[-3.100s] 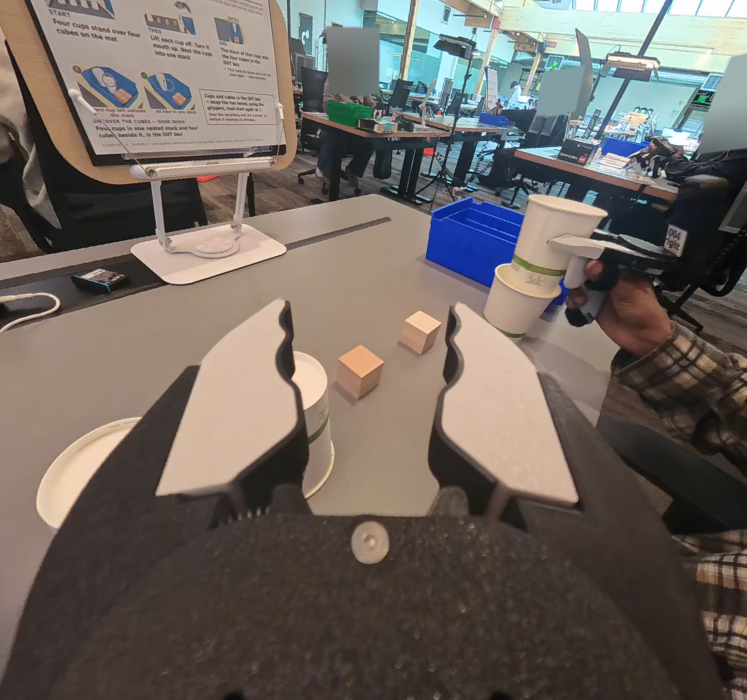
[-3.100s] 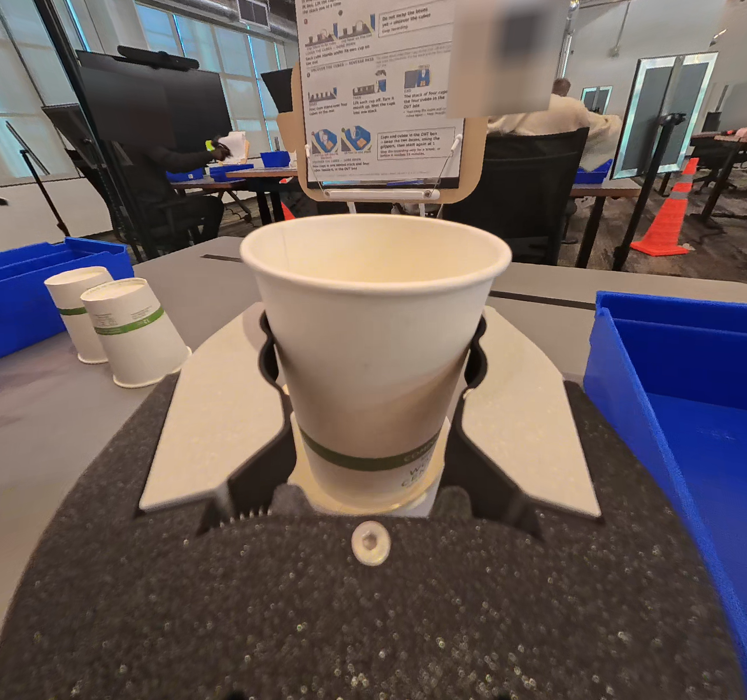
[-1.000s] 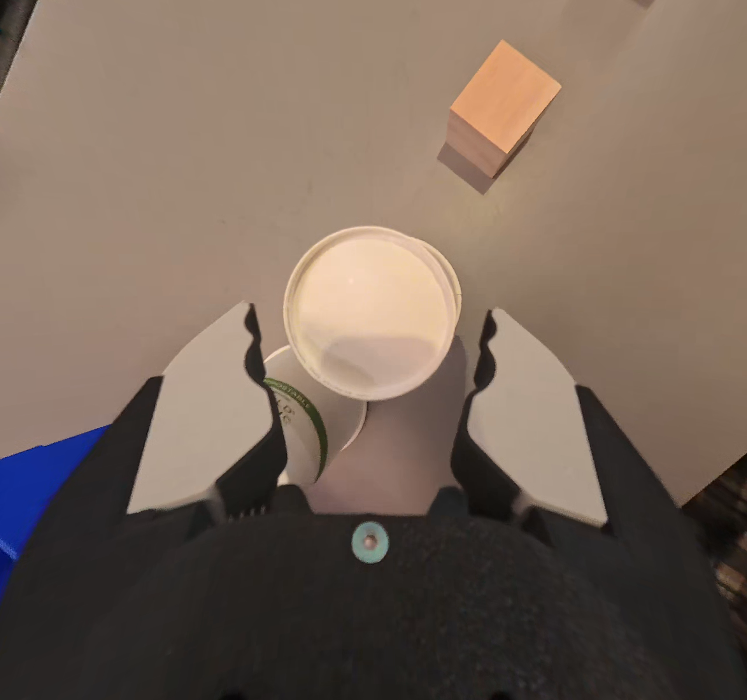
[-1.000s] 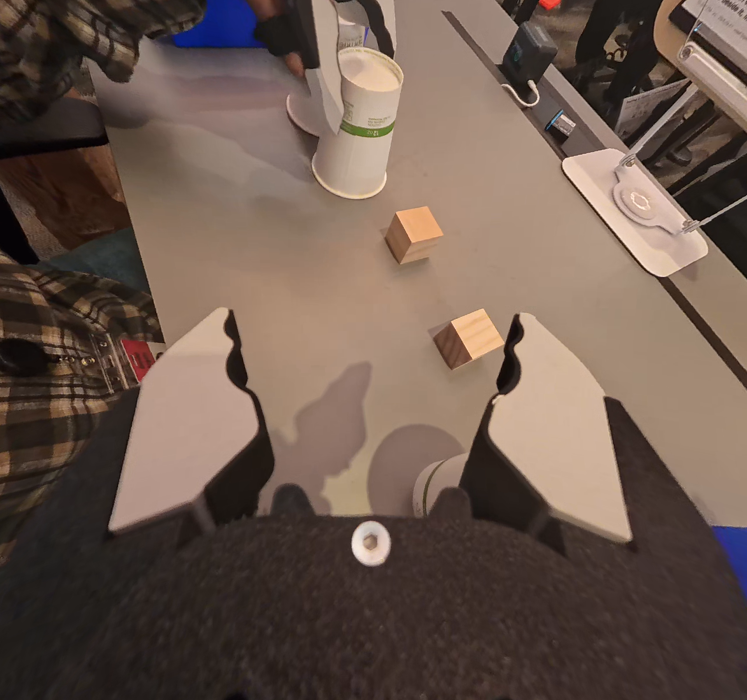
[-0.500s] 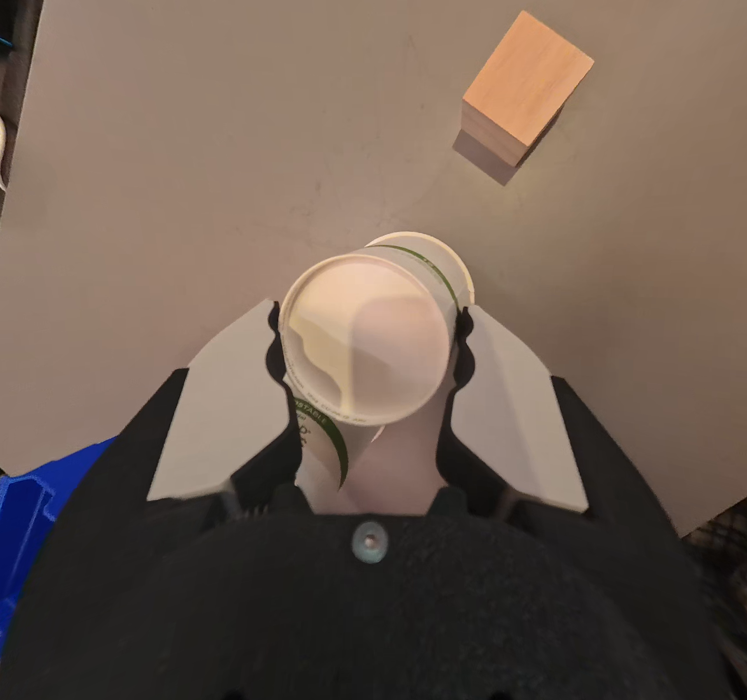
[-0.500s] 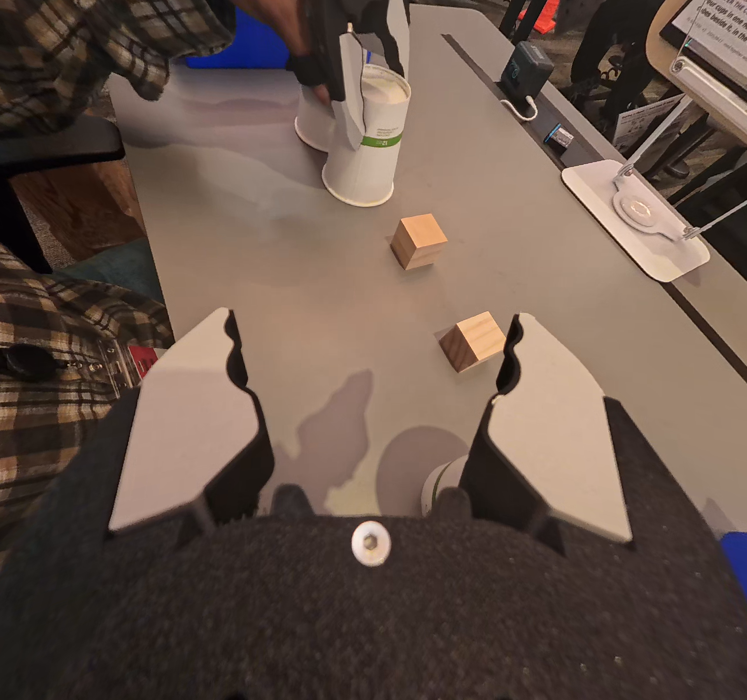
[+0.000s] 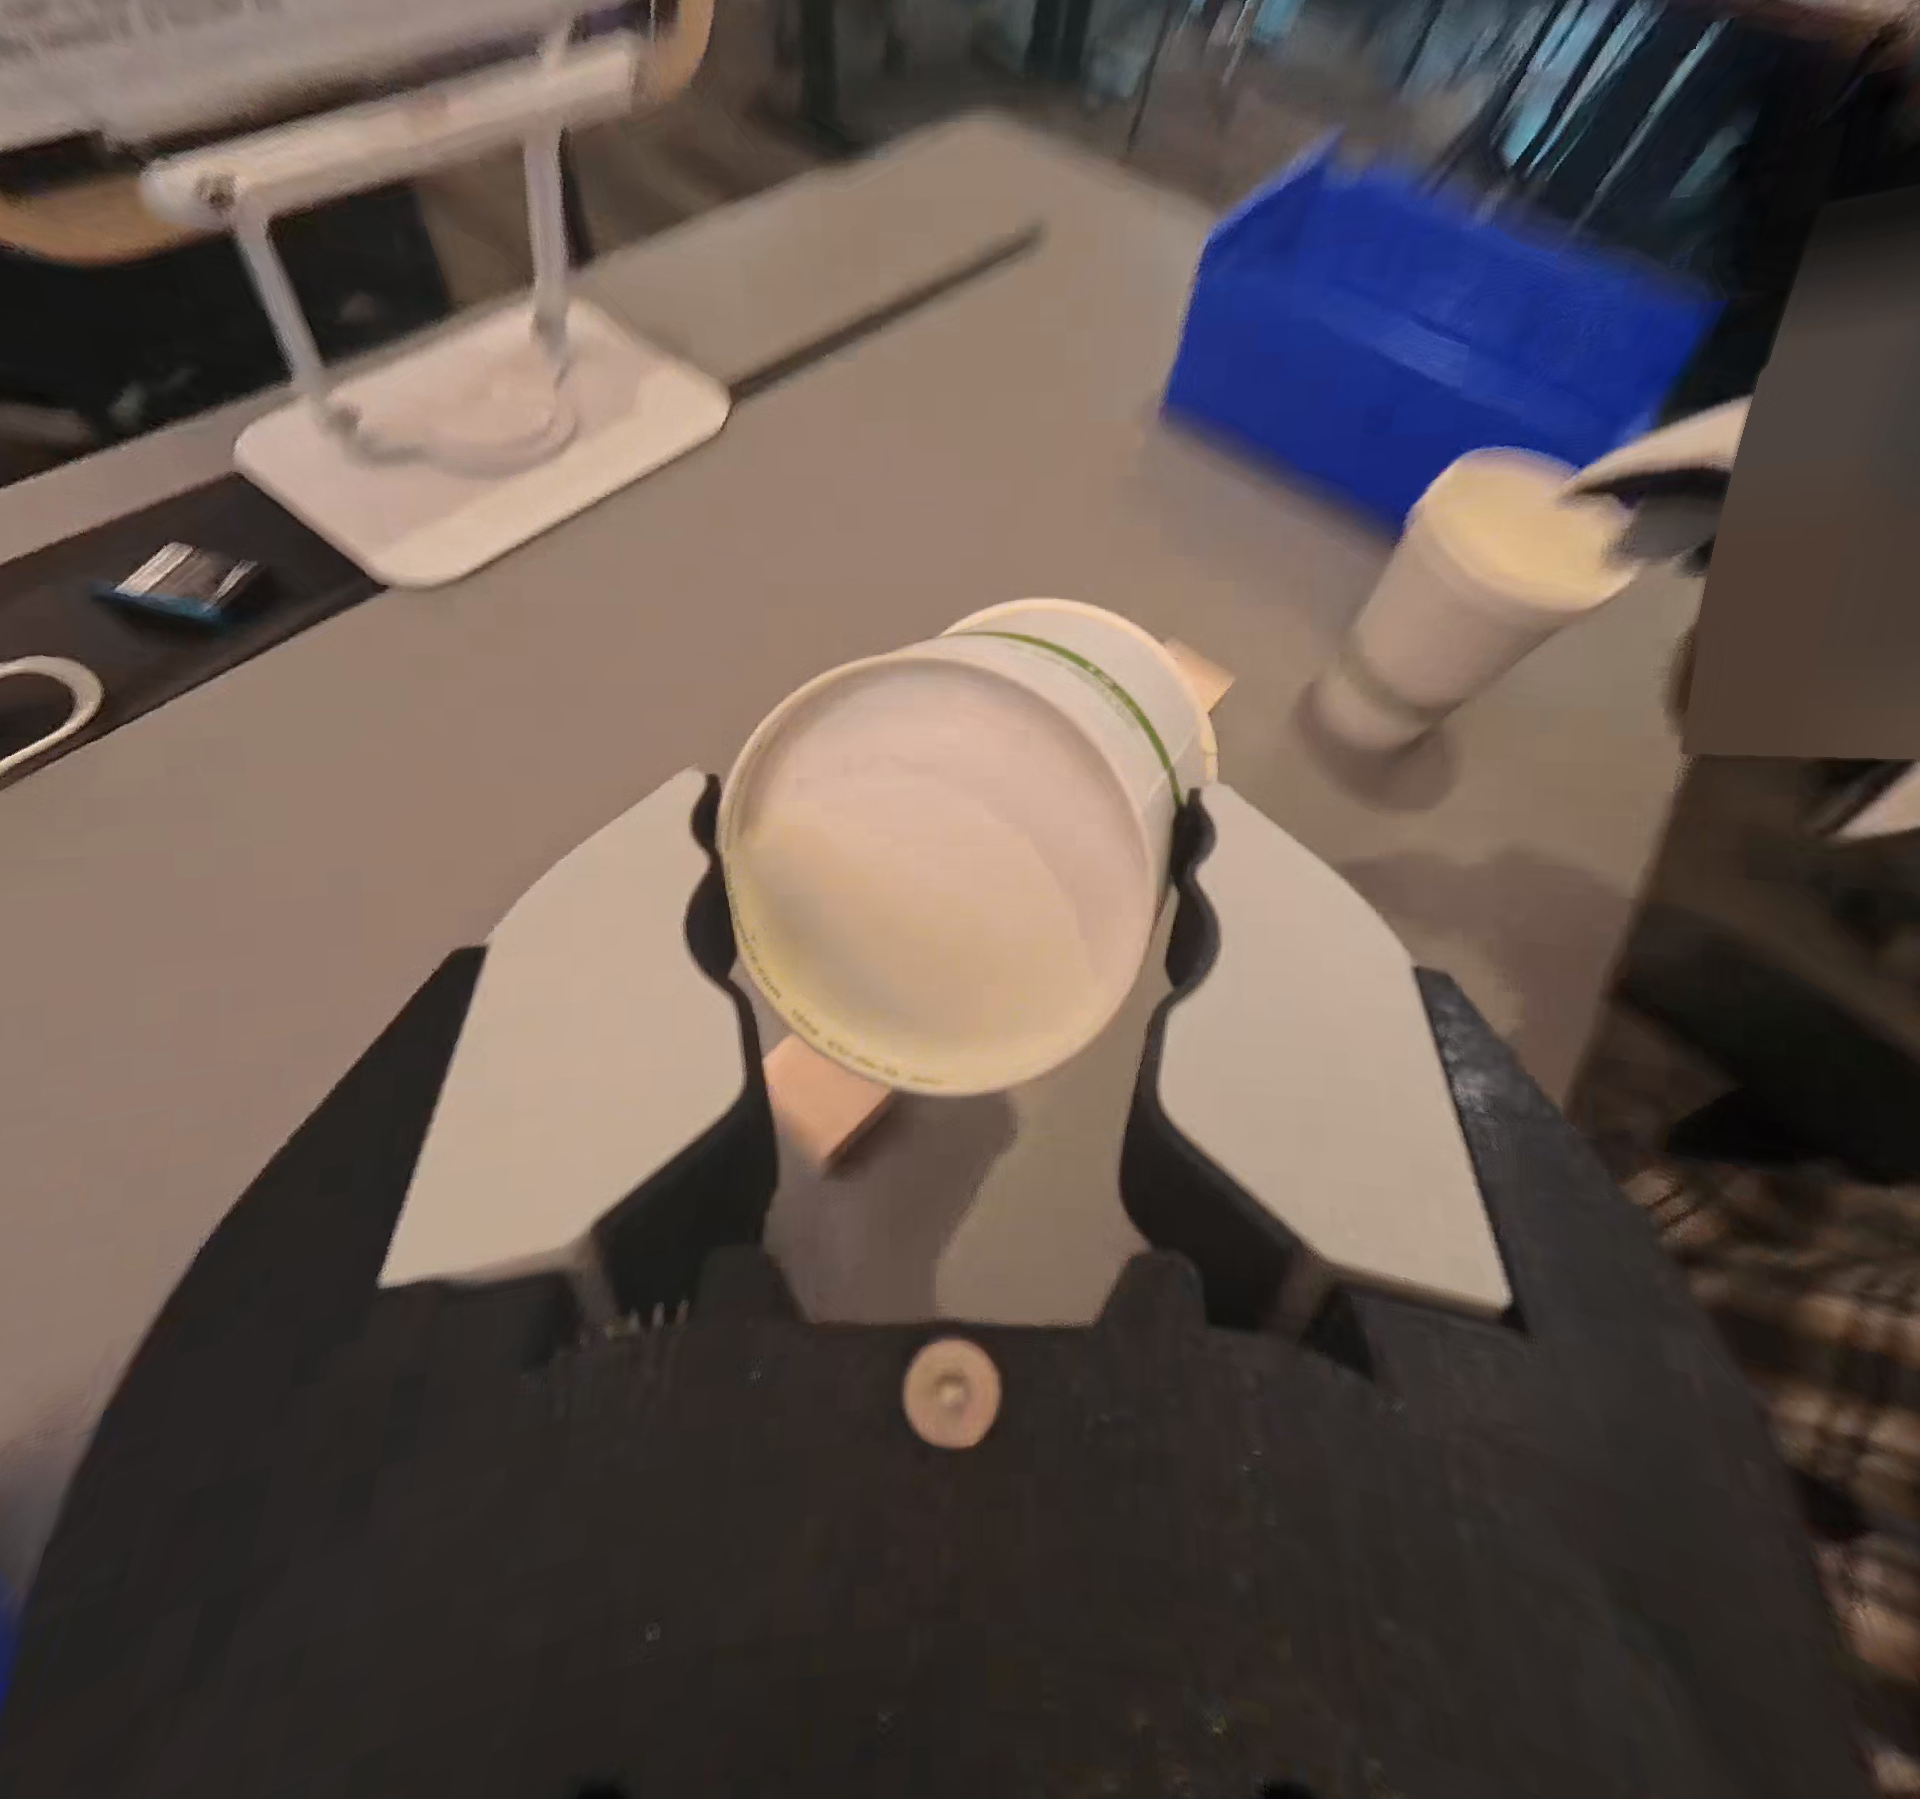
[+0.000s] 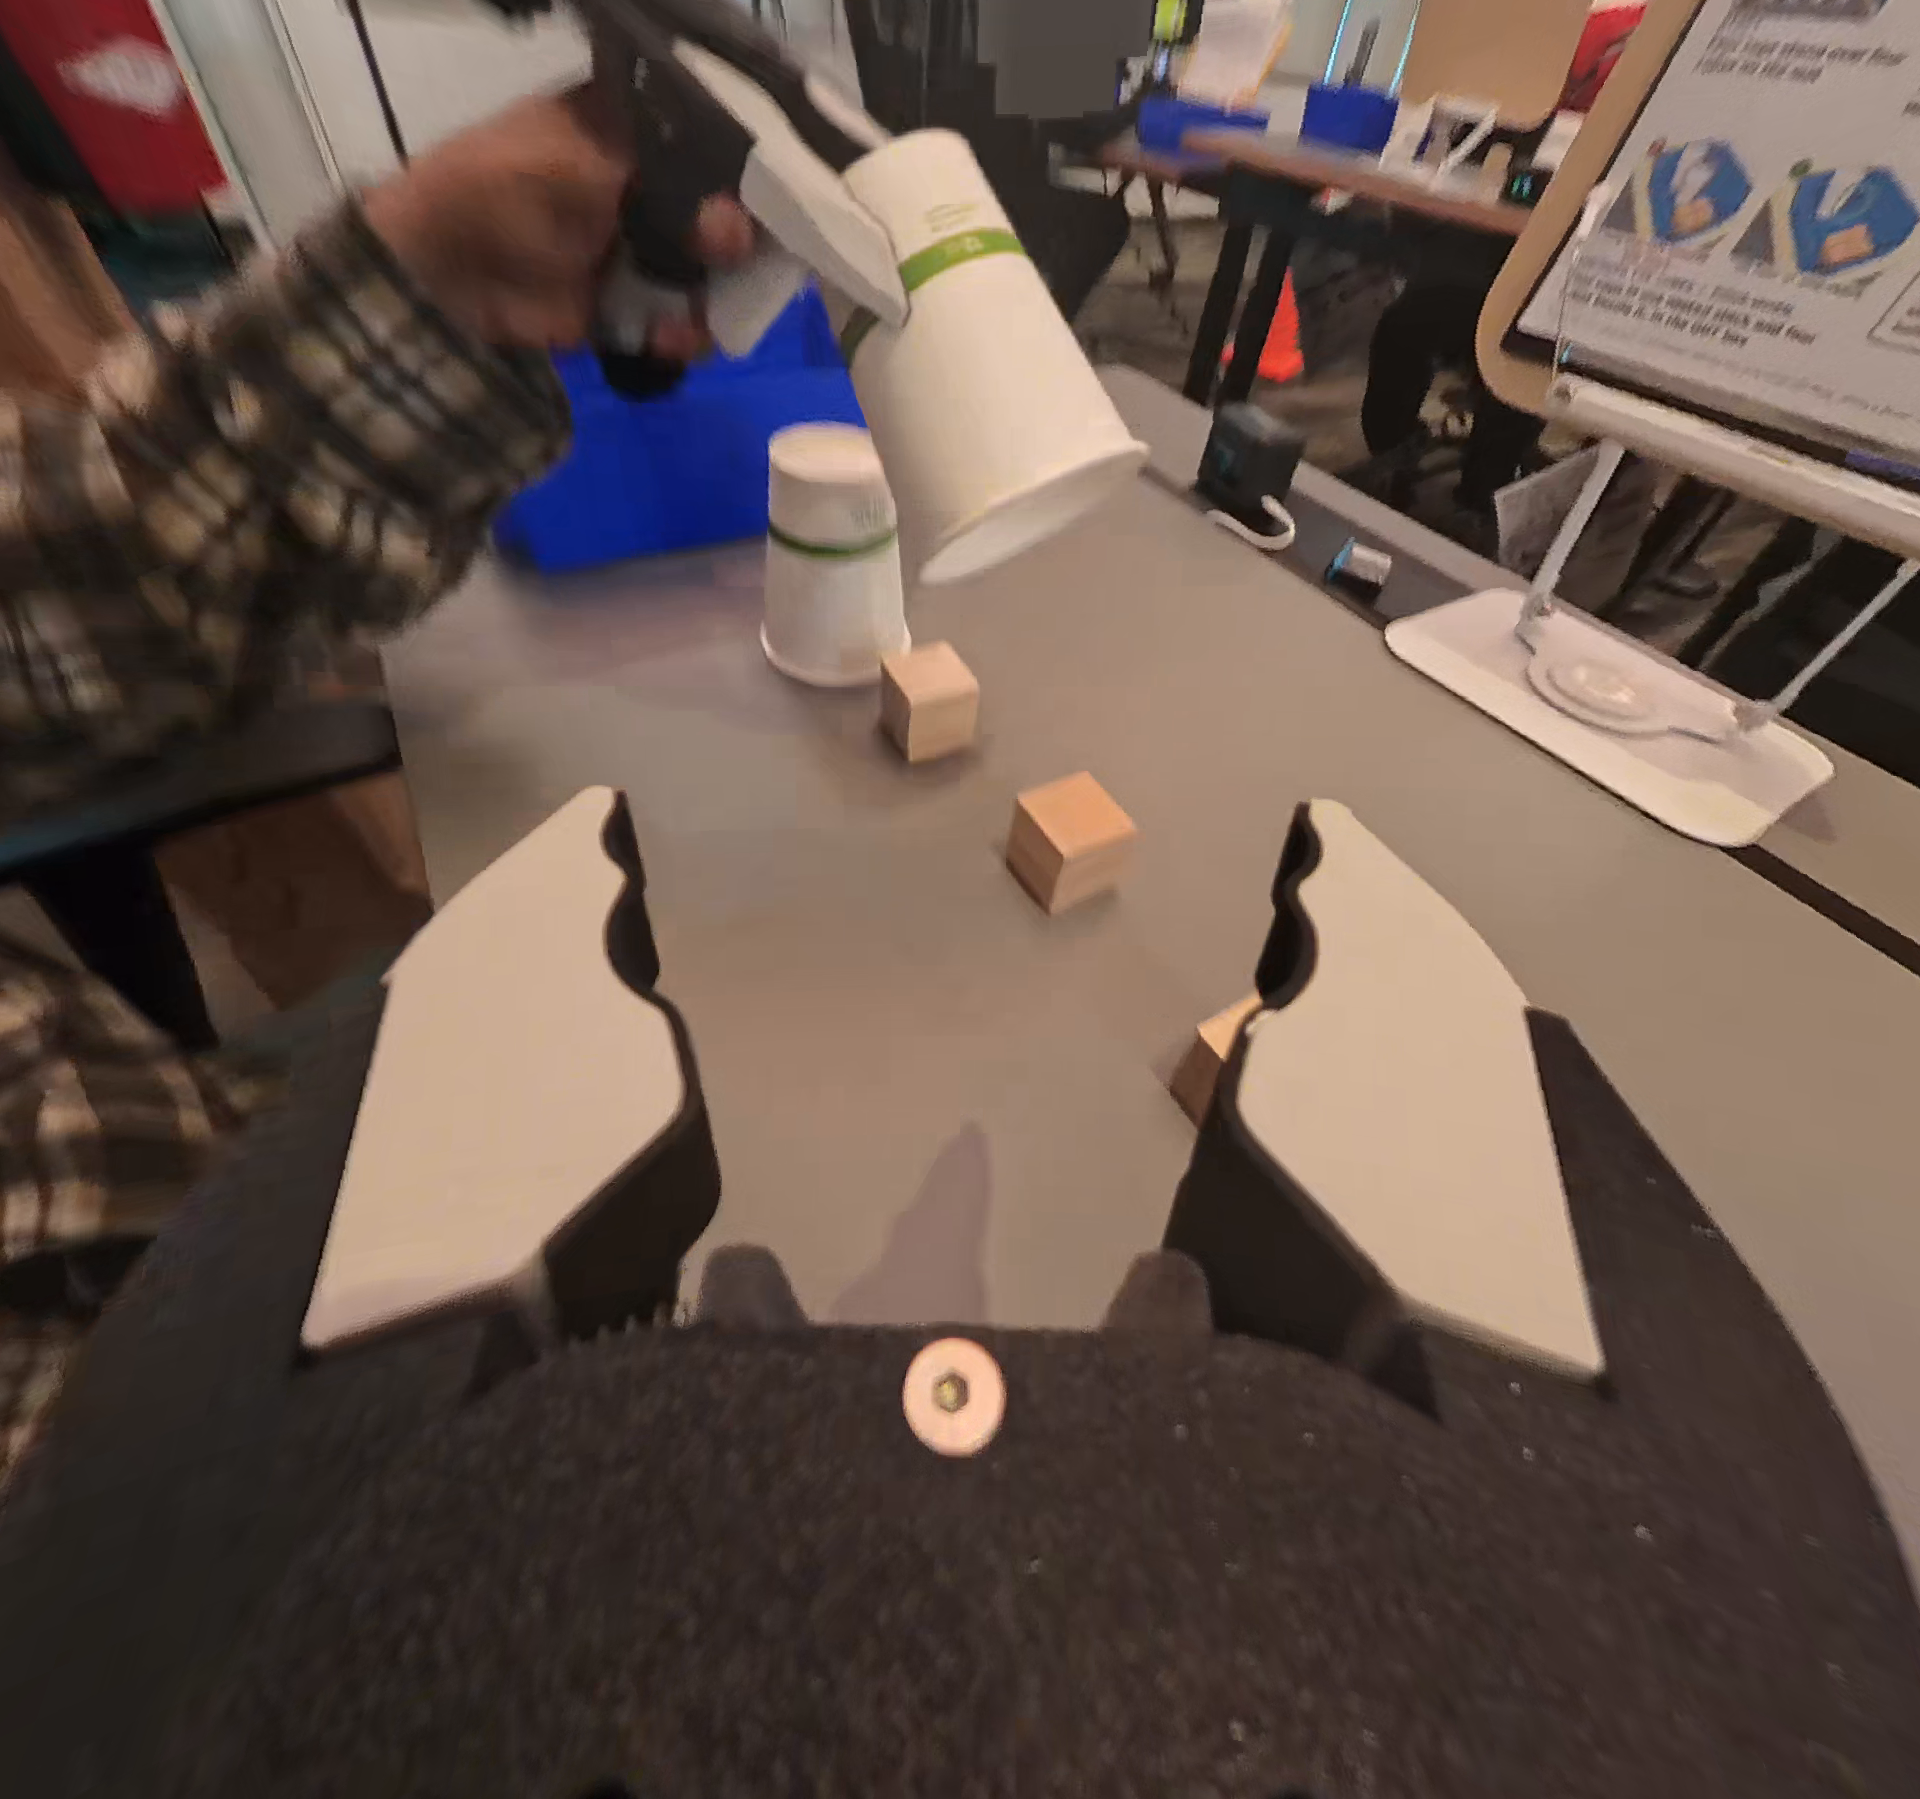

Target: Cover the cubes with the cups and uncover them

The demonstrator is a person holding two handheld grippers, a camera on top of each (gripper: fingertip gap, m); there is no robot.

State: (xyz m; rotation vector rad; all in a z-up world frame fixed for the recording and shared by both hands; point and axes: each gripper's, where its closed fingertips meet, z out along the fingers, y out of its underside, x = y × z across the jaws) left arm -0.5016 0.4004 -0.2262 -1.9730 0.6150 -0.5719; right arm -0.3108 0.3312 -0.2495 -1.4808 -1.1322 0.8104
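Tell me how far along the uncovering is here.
Three cubes sit bare: two in the open, a third behind the empty right gripper. The left gripper holds a lifted cup. One upside-down cup is left standing.

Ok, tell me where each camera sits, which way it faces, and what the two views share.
Left wrist view: rides on the left gripper, looking forward and down over the grey table; its own fingers clamp a lifted paper cup, bottom toward the lens.
Right wrist view: rides on the open right gripper, facing along the table toward the person's hand and plaid sleeve.
Shared: the lifted cup, the wooden cubes, the white stand and the table.
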